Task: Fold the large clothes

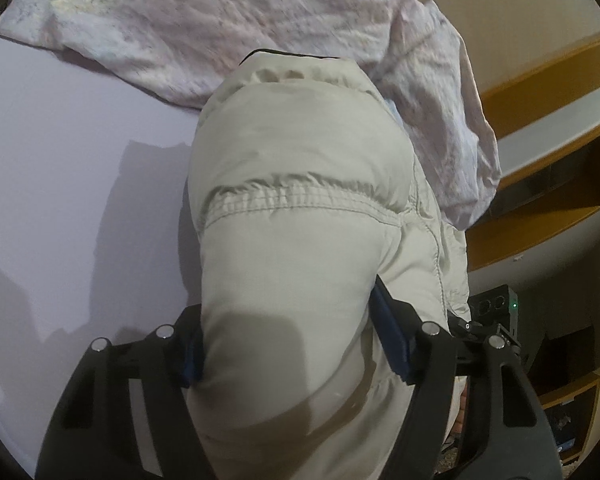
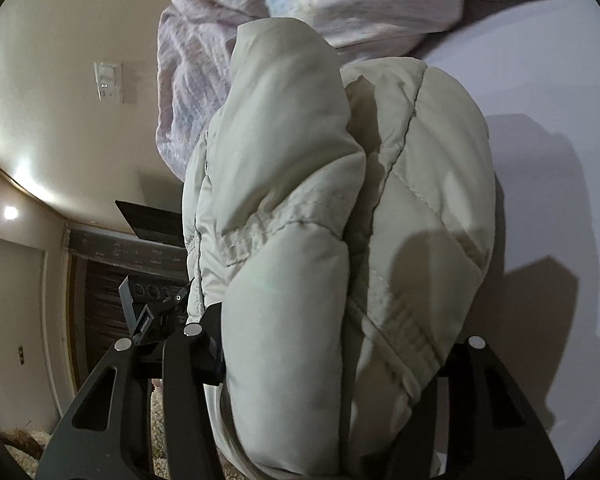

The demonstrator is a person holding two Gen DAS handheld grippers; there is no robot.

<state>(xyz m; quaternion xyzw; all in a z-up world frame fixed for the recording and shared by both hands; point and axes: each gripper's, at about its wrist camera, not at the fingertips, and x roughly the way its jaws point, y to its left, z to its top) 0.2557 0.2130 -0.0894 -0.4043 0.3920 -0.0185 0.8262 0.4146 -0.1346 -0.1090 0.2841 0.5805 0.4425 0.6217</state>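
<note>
A puffy cream quilted jacket (image 1: 300,184) lies in a thick bundle at the edge of a pale lilac bed sheet (image 1: 60,160). My left gripper (image 1: 288,344) is shut on a thick fold of the jacket, blue pads pressing both sides. In the right wrist view the jacket (image 2: 340,200) fills the middle. My right gripper (image 2: 336,344) is shut on another bulky fold of it; the right finger is hidden behind the fabric.
A crumpled pinkish-white blanket (image 1: 220,20) lies on the bed beyond the jacket and also shows in the right wrist view (image 2: 204,92). Wooden shelves (image 1: 548,152) stand right of the bed. A wall with a switch plate (image 2: 108,80) and dark furniture (image 2: 120,264) are to the left.
</note>
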